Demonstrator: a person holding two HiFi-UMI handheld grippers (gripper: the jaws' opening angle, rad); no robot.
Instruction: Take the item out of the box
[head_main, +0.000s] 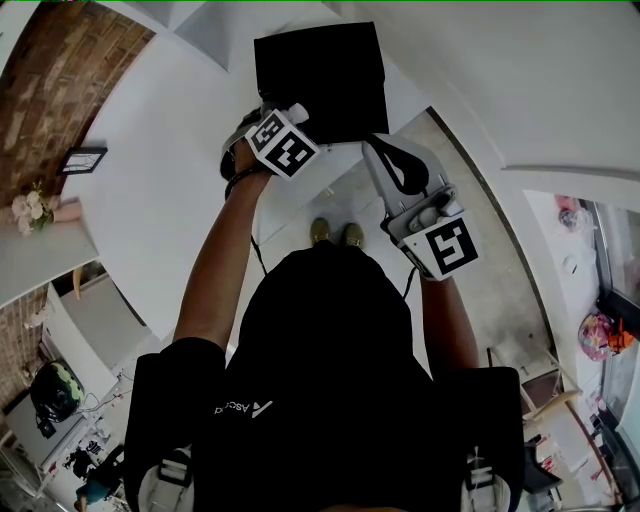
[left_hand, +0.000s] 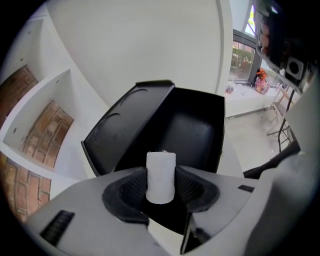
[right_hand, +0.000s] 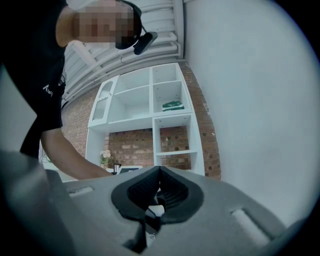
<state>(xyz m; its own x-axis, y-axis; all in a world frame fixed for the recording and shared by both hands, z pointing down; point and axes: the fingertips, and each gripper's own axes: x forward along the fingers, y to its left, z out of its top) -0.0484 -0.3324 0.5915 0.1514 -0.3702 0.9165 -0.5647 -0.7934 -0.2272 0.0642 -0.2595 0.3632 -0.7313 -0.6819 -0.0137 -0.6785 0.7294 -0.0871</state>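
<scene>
A black box (head_main: 320, 75) stands open on the white table (head_main: 170, 180), its lid (left_hand: 127, 125) folded back to the left and its inside (left_hand: 192, 132) dark and bare. My left gripper (left_hand: 160, 182) is shut on a small white roll (left_hand: 160, 176), which stands upright between the pads, in front of and above the box's near edge. In the head view the left gripper (head_main: 290, 120) hangs at the box's near left corner. My right gripper (head_main: 373, 145) is at the box's near right corner; its jaws (right_hand: 159, 170) meet with nothing between them.
A white shelf unit (right_hand: 150, 115) against a brick wall holds a green item. A picture frame (head_main: 83, 158) and flowers (head_main: 30, 208) sit at the left. The person's shoes (head_main: 335, 233) stand on the floor by the table's edge. Chairs (head_main: 545, 385) stand at the right.
</scene>
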